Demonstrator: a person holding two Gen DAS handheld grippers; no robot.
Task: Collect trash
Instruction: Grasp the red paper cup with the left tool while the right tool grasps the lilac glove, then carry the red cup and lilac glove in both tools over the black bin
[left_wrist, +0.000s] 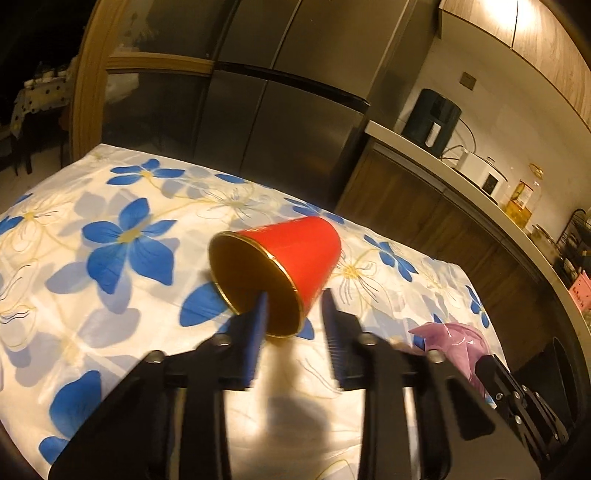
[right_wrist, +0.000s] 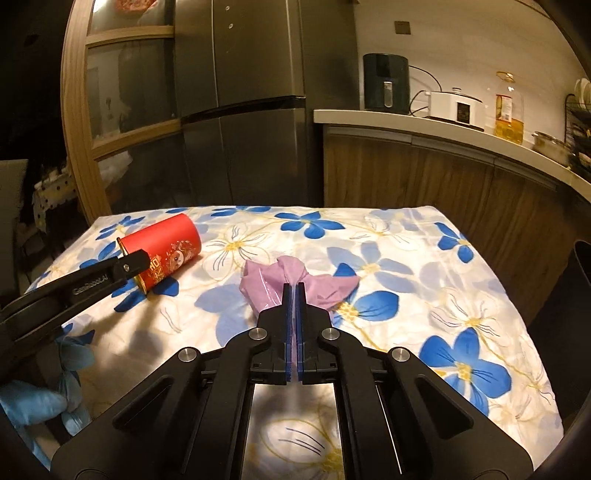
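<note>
A red paper cup (left_wrist: 295, 254) with a gold inside lies on its side on the flowered tablecloth (left_wrist: 122, 236). My left gripper (left_wrist: 293, 299) is open; its left finger is inside the cup's mouth, its right finger outside the rim. The cup also shows in the right wrist view (right_wrist: 166, 251), with the left gripper's finger (right_wrist: 131, 267) at its rim. My right gripper (right_wrist: 294, 291) is shut on a crumpled purple plastic bag (right_wrist: 273, 280), which rests on the cloth. The bag also shows in the left wrist view (left_wrist: 454, 332).
A steel fridge (right_wrist: 243, 103) stands behind the table. A counter (right_wrist: 424, 125) on the right carries a dark appliance (right_wrist: 386, 83), a white cooker (right_wrist: 456, 105) and an oil bottle (right_wrist: 508, 109). A dark bin (right_wrist: 576, 295) stands at the table's right side.
</note>
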